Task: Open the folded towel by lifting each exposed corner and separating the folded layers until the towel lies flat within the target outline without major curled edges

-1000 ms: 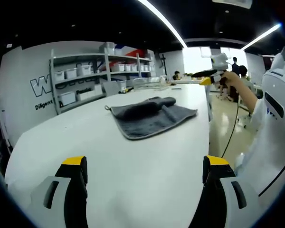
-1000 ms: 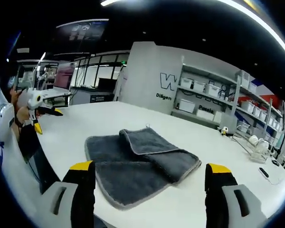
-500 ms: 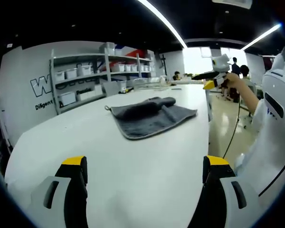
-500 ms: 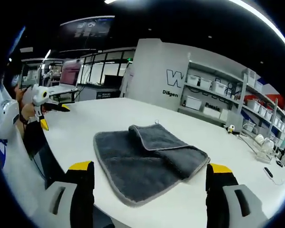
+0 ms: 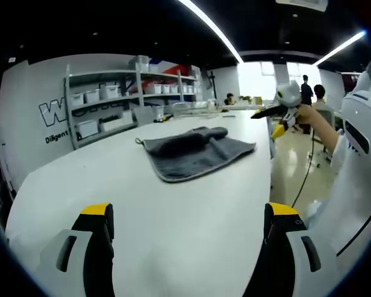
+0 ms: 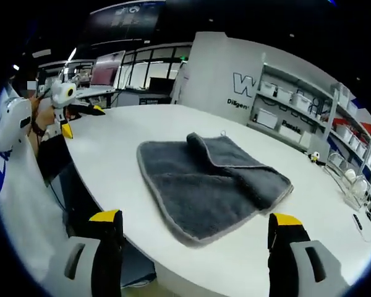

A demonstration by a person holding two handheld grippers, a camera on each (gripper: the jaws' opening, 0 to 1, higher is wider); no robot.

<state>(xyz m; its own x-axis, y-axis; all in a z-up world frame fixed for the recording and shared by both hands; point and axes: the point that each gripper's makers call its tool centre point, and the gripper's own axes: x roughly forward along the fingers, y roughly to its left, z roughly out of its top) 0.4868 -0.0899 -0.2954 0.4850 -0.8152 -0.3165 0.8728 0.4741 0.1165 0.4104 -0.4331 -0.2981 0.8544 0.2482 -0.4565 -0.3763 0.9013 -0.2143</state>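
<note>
1. A workshop with a white wall, shelving (image 5: 105,102) holding white bins, and ceiling light strips surrounds a long white table (image 5: 173,210).
2. In the left gripper view, people stand far back by a bright window, beyond the table's far end.
3. A grey towel (image 6: 210,179) lies on the table, partly folded: 1 flap is doubled over the upper half, with a paler hem along its edges.
4. In the right gripper view the towel sits near the table's rounded edge, just ahead of the jaws; a small loop shows at its far corner.
5. In the left gripper view the towel (image 5: 195,151) lies well ahead, toward the right side of the table, its folded layer raised in a ridge.
6. The left gripper (image 5: 188,247) is held low over bare tabletop, its 2 yellow-tipped jaws wide apart with nothing between them.
7. The right gripper (image 6: 195,247) is held at the table's edge, jaws likewise wide apart and empty, touching nothing.
8. In the left gripper view the right gripper (image 5: 278,117) appears at the right, held in a hand off the table's side, well apart from the towel.
9. In the right gripper view the left gripper (image 6: 71,111) appears at the left, held in a hand beyond the table's end.
</note>
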